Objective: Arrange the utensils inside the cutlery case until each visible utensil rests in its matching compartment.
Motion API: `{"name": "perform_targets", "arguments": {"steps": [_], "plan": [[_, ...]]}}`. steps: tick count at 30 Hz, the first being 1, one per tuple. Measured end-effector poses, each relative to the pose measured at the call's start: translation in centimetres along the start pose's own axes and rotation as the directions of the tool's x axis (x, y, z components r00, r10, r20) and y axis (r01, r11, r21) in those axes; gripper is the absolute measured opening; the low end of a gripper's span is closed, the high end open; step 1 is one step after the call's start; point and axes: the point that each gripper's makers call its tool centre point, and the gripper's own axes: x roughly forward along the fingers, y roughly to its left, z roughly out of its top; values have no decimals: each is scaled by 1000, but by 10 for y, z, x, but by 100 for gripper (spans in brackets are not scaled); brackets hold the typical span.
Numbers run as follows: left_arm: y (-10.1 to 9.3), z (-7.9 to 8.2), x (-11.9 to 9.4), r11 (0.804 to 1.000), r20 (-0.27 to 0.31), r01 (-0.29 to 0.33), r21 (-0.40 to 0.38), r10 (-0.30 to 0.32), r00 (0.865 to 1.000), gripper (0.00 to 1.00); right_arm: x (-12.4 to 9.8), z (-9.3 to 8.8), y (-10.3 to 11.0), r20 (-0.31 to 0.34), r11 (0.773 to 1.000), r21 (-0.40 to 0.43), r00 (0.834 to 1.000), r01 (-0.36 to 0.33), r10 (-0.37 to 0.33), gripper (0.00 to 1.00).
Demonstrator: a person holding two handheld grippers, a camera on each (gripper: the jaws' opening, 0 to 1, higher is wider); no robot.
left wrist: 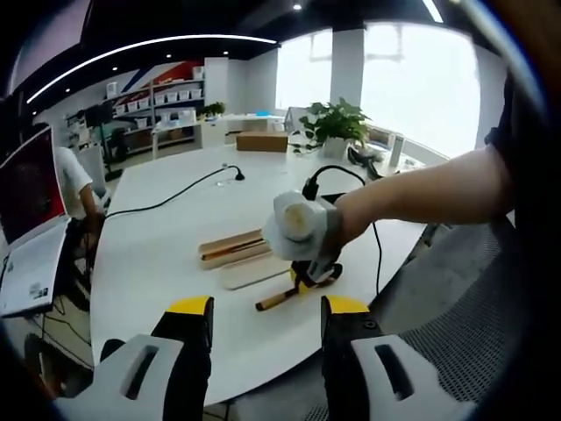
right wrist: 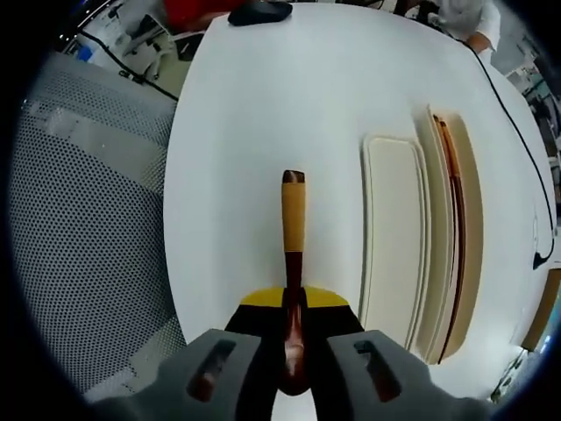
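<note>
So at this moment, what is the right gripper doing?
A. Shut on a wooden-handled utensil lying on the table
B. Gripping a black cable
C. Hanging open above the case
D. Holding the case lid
A: the right gripper has its jaws closed around the wooden-handled utensil, which lies on the white table beside the cutlery case.

Utensil [right wrist: 294, 230] handle yellow, dark brown ends; case [right wrist: 438, 237] cream; table [right wrist: 263, 114] white.

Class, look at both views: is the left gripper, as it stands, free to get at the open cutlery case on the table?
Probably yes. The left gripper hangs open, and the cutlery case lies uncovered; the right gripper, shut on a wooden-handled utensil, sits just beside it.
</note>
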Motion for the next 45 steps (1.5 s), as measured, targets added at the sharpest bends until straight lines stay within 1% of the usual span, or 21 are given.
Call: {"name": "perform_targets", "arguments": {"steps": [7,18,19,26,29,33,37,39,42,45], "plan": [[-1,0,0,1000,-2,1,2,-1,1000,50,0,0,0,4,1000,11,1000,1,-1,2],[0,0,0,1000,-3,-1,-1,1,1000,50,0,0,-1,-8,1000,15,1000,-6,6,2],[0,0,1,1000,-3,-1,-1,1,1000,50,0,0,-1,1,999,36,1000,-5,5,2],[1,1,0,1000,1,-3,-2,3,1000,50,-1,0,-2,16,998,65,1000,-22,21,2],[2,1,0,1000,1,-5,-4,5,1000,50,-1,0,-2,36,993,116,999,-38,34,2],[2,1,0,1000,4,-7,-4,7,1000,50,-2,-1,-2,62,992,110,997,-59,52,2],[2,1,0,1000,-1,-7,2,7,1000,49,-2,-1,-2,82,986,144,994,-80,69,1],[3,2,0,1000,4,-9,-3,9,1000,49,-2,0,-2,82,987,139,994,-77,66,1],[4,1,0,1000,3,-13,-1,13,1000,49,-3,-3,-5,62,992,109,997,-56,49,1],[4,2,-1,1000,6,-16,-4,16,1000,49,-6,-4,-10,63,992,112,997,-51,44,1]]}}
